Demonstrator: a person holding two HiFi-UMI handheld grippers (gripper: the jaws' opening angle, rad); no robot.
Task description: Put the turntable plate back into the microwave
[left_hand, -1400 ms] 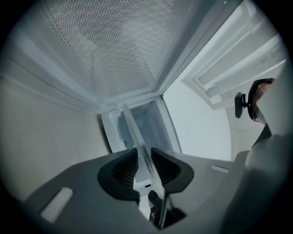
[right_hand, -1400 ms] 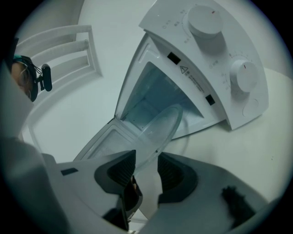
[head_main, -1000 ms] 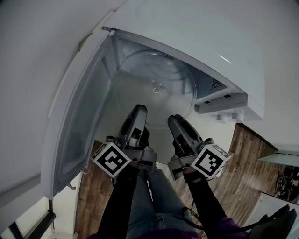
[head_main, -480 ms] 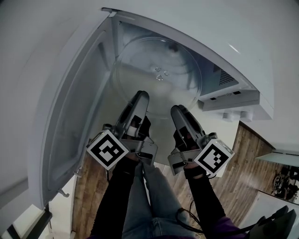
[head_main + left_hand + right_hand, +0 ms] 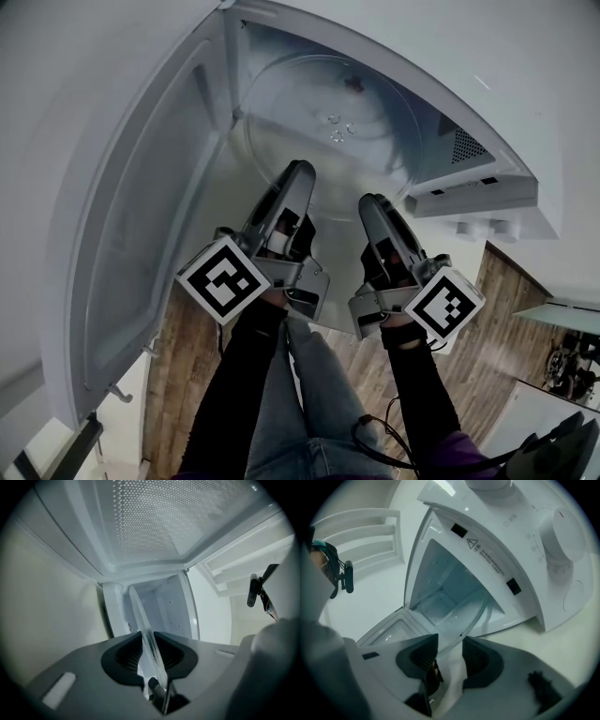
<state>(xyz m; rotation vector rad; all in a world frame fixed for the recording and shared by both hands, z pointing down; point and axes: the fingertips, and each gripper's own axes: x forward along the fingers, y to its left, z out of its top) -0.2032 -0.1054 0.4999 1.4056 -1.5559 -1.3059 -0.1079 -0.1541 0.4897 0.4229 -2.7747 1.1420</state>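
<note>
The clear glass turntable plate (image 5: pixel 328 112) hangs level in the mouth of the open white microwave (image 5: pixel 487 66), its far part inside the cavity. My left gripper (image 5: pixel 302 171) is shut on the plate's near rim; its jaws have just been closing on it. In the left gripper view the plate (image 5: pixel 143 625) runs edge-on between the pads of the left gripper (image 5: pixel 151 651). My right gripper (image 5: pixel 370 202) grips the near rim further right. In the right gripper view the plate (image 5: pixel 461 618) passes between the jaws of the right gripper (image 5: pixel 447 656), with the cavity (image 5: pixel 445 583) behind.
The microwave door (image 5: pixel 141 216) stands swung open on the left. The control panel with knobs (image 5: pixel 562 531) is right of the opening. Below are a wooden floor (image 5: pixel 506 309) and the person's legs (image 5: pixel 309 403).
Both grippers and the plate have moved forward, deeper into the microwave's opening. The microwave and its door look nearer and larger in the head view.
</note>
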